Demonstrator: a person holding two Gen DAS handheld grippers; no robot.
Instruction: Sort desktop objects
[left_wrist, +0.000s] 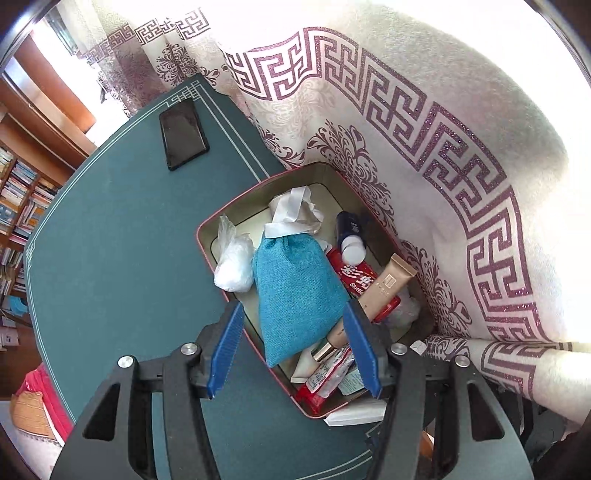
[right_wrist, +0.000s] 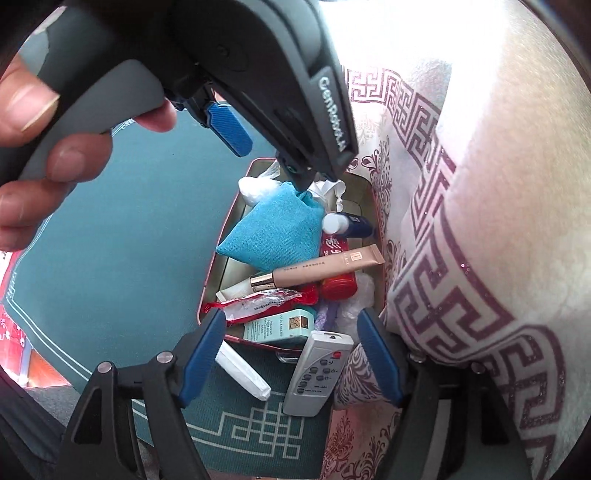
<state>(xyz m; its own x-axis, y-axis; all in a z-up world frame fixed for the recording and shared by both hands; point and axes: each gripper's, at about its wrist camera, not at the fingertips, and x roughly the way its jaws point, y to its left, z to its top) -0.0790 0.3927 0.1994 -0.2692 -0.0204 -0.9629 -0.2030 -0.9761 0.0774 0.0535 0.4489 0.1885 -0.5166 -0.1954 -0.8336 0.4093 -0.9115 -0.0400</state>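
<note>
An open tin box (left_wrist: 202, 236) stands on the teal table mat by the curtain, filled with several small items. On top of them lies a blue fabric pouch (left_wrist: 295, 288) with a white ribbon. My left gripper (left_wrist: 293, 304) hovers open above the pouch, its blue pads apart on either side and off the cloth. My right gripper (right_wrist: 291, 314) is open too, near the box's near end. Below it on the mat lie a grey remote control (right_wrist: 317, 373) and a white wrapped packet (right_wrist: 243, 373), neither gripped. A hand holds the left gripper at the top of the right wrist view.
A black phone (left_wrist: 183, 134) lies at the mat's far corner. The box also holds a beige tube (left_wrist: 388, 284), a red candy pack (left_wrist: 354, 275), a dark blue bottle (left_wrist: 351, 229) and a white plastic bag (left_wrist: 234, 266). A patterned curtain (left_wrist: 406, 110) hangs right against the box.
</note>
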